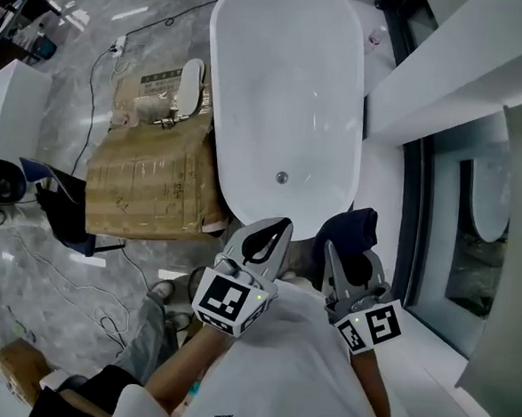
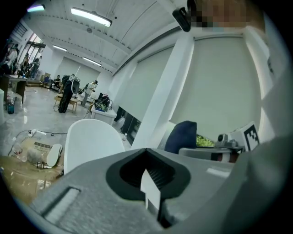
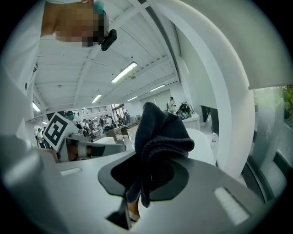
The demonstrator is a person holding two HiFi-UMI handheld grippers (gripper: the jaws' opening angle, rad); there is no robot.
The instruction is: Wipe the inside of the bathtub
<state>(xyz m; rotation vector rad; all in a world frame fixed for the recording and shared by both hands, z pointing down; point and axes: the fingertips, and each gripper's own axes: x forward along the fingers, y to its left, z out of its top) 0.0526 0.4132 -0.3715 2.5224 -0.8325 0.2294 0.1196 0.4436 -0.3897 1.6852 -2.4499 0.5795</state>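
A white oval bathtub (image 1: 255,42) lies ahead of me in the head view, its drain (image 1: 282,177) near my end. My left gripper (image 1: 284,224) hovers over the tub's near rim, jaws shut together with nothing between them. In the left gripper view the left gripper (image 2: 146,150) points at the bathtub (image 2: 91,141). My right gripper (image 1: 343,252) is shut on a dark blue cloth (image 1: 349,227) beside the tub's near right corner. In the right gripper view the cloth (image 3: 162,135) bulges out of the right gripper (image 3: 151,153) and hides part of the bathtub (image 3: 203,146).
Left of the tub a brown cardboard sheet (image 1: 151,182) covers the floor, with a white fitting (image 1: 191,87) on it. Cables and a dark bag (image 1: 65,212) lie further left. A white ledge (image 1: 450,56) and a glazed wall (image 1: 478,227) close the right side.
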